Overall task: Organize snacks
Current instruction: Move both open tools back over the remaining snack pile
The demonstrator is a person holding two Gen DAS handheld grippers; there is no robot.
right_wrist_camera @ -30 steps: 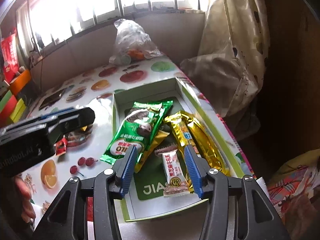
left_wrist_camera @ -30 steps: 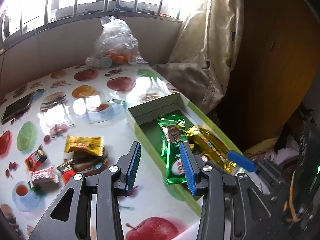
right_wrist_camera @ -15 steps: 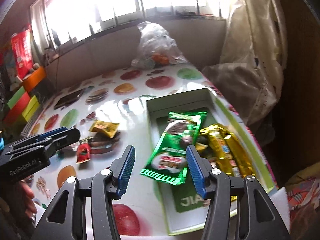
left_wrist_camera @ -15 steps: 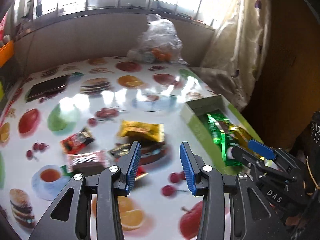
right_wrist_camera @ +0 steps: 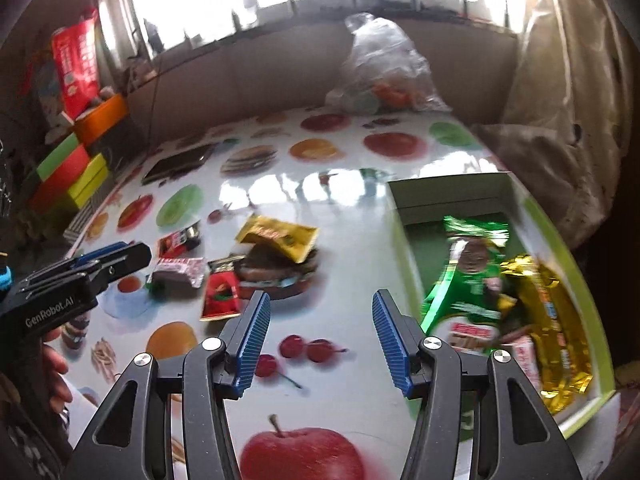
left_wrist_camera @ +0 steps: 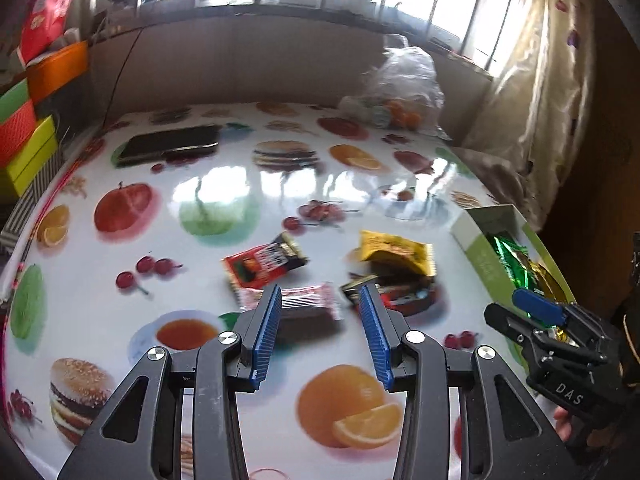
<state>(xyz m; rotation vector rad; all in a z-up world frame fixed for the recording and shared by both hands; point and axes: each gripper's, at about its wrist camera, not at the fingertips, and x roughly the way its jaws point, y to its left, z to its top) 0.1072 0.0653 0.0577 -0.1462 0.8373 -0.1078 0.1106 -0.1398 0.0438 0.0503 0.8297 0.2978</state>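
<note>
Loose snacks lie on the fruit-print table: a pink-white bar, a red-black packet, a yellow packet and a small red packet. A green-rimmed box at the right holds a green packet and gold packets. My left gripper is open and empty, just in front of the pink-white bar. My right gripper is open and empty over the table, left of the box.
A dark phone lies at the far left of the table. A clear plastic bag with oranges sits at the back. Coloured boxes stack at the left edge. A curtain hangs on the right.
Both grippers have swung left, away from the box and toward the loose snacks. The left gripper now faces the pink-white bar. Both stayed open.
</note>
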